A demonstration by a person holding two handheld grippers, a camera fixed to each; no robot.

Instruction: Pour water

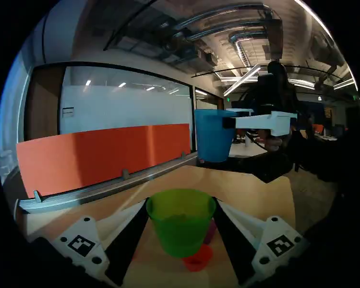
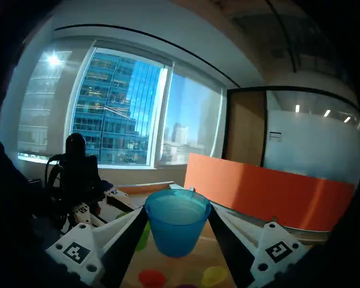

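Above the table (image 1: 257, 187), left gripper (image 1: 180, 205) grips a green cup (image 1: 181, 228), right gripper (image 2: 177, 211) a blue cup (image 2: 176, 233).

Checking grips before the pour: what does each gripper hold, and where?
Left gripper holds the translucent green plastic cup by its sides; right gripper the blue plastic cup likewise.

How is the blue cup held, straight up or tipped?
Straight up. The blue cup has its rim level on top, pinched in the right hand-held gripper.

Green cup (image 1: 181, 222) in left claw (image 1: 180, 207); blue cup (image 1: 212, 137) aloft beyond
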